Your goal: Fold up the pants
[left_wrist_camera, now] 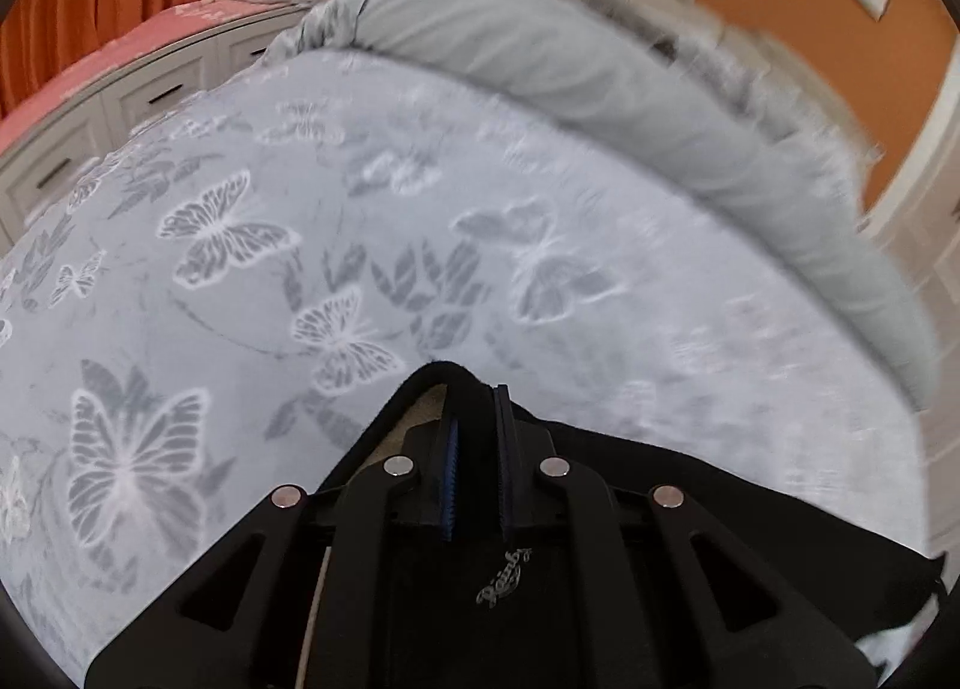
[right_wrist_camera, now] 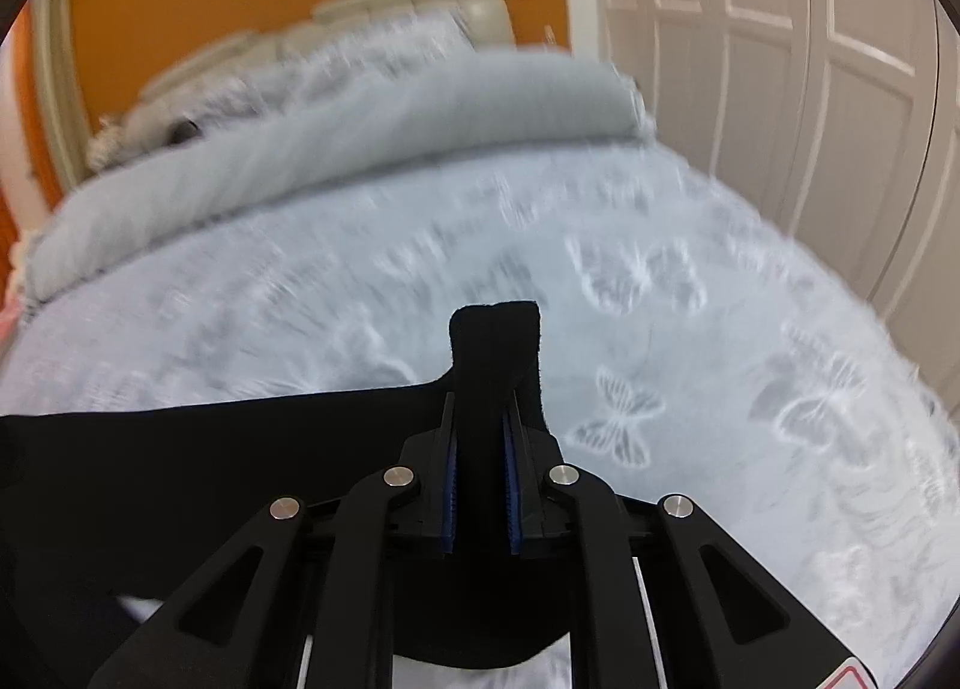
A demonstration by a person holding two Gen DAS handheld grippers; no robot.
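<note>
My left gripper (left_wrist_camera: 477,407): jaws clamped on a black fold of the pants (left_wrist_camera: 690,485); fabric pokes out past the tips and drapes off to the right, over the bed (left_wrist_camera: 300,179). Bedsheet is grey with a butterfly print. A rolled grey duvet (left_wrist_camera: 600,71) lies across the far end, with a white drawer unit (left_wrist_camera: 120,107) to the left. My right gripper (right_wrist_camera: 480,413): jaws clamped on another bunch of the pants (right_wrist_camera: 180,449); cloth sticks up between the pads and spreads left. White wardrobe doors (right_wrist_camera: 780,59) on the right. Both views are motion-blurred.
</note>
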